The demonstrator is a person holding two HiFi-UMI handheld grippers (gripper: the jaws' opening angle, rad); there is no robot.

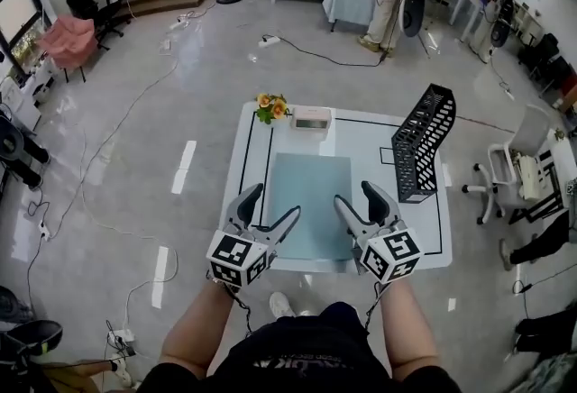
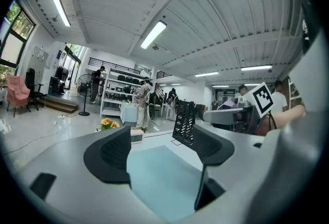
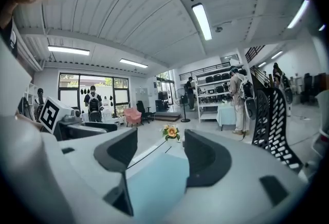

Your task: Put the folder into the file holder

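The right gripper [image 3: 161, 155] holds its jaws wide apart, with the pale blue folder [image 3: 154, 187] lying flat below the gap. Flowers [image 3: 171, 131] sit at twelve o'clock, and the black file holder [image 3: 272, 121] stands upright at three o'clock.

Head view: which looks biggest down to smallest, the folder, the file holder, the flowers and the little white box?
1. folder
2. file holder
3. flowers and little white box: they look about alike, so I can't rank them.

We count one flat pale-teal folder [image 1: 311, 202], one black perforated file holder [image 1: 422, 143] to its right, one orange-and-yellow flower bunch [image 1: 271, 107] and one small white box [image 1: 311, 119] beyond it.
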